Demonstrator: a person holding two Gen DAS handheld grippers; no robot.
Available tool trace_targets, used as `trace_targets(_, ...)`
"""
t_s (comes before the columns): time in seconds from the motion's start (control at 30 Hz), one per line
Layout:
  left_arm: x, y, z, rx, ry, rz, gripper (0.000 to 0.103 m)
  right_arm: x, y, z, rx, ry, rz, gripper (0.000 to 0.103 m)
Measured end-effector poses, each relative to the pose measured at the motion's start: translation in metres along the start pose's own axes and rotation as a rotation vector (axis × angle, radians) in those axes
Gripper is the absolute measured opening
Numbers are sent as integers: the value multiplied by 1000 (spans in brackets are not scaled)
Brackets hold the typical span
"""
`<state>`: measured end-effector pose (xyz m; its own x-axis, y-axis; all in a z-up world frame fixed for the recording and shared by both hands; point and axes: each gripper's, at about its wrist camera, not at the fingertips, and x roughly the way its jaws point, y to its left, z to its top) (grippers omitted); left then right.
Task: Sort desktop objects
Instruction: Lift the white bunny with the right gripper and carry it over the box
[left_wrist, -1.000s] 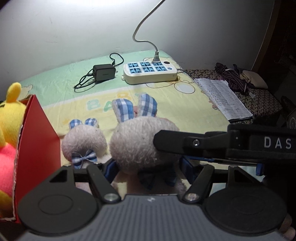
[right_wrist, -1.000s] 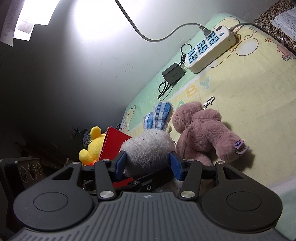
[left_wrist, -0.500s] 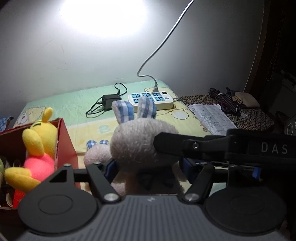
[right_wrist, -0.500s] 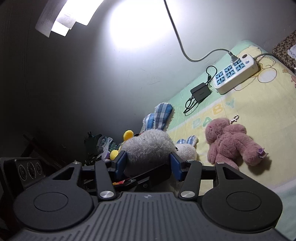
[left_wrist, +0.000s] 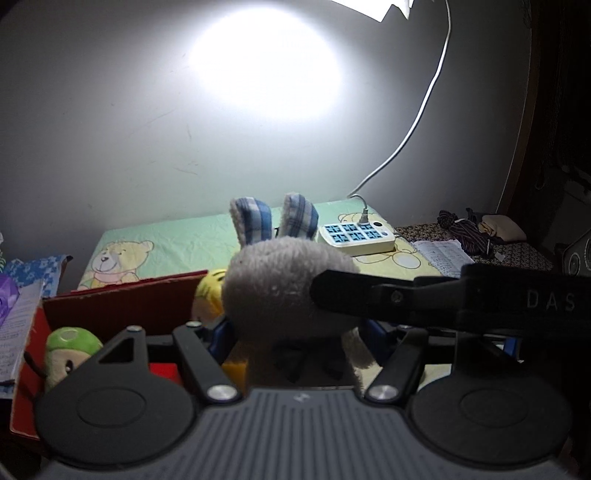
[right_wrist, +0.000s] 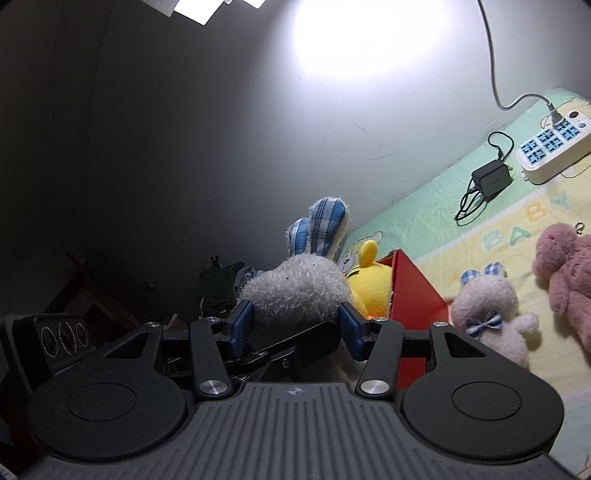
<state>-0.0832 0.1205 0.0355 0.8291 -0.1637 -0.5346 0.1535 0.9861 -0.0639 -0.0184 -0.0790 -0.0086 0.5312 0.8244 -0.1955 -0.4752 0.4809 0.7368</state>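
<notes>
A grey plush bunny (left_wrist: 280, 291) with blue checked ears is held in the air over the red box (left_wrist: 122, 306). My left gripper (left_wrist: 299, 332) is shut on its lower body, blue pads on either side. My right gripper (right_wrist: 295, 325) is shut on the bunny's head (right_wrist: 295, 288), and one of its black fingers (left_wrist: 406, 299) crosses the left wrist view. The red box (right_wrist: 413, 291) holds a yellow plush (right_wrist: 369, 291) and a green plush (left_wrist: 70, 343). A smaller bunny (right_wrist: 487, 310) and a pink bear (right_wrist: 569, 273) lie on the cloth.
A white power strip (left_wrist: 356, 236) with a cable running up the wall and a black charger (right_wrist: 491, 177) sit at the back of the baby-print cloth. An open booklet (left_wrist: 439, 254) and bundled cords (left_wrist: 465, 229) lie to the right. Papers (left_wrist: 14, 325) lie left of the box.
Both grippers have lifted the grey bunny off the cloth and carried it left, from beside the small bunny to above the red box.
</notes>
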Motion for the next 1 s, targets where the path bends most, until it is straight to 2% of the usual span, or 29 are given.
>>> trace_targets(0.27, -17, 72, -7, 6, -18, 3, 72, 54, 40, -23, -24, 4, -5, 54)
trace_targets(0.47, -5, 107, -17, 17, 22, -2, 74, 93, 50, -34, -11, 24, -59, 54)
trace_targets(0.67, 25, 128, -24, -15, 93, -26, 74, 119, 50, -38, -58, 63, -161, 52)
trace_targets(0.8, 42, 133, -25, -8, 130, -52, 74, 131, 51, -39, -110, 71, -230, 50)
trace_targets(1.0, 71, 133, -25, 24, 208, -79, 74, 144, 40, -36, -117, 91, -333, 48)
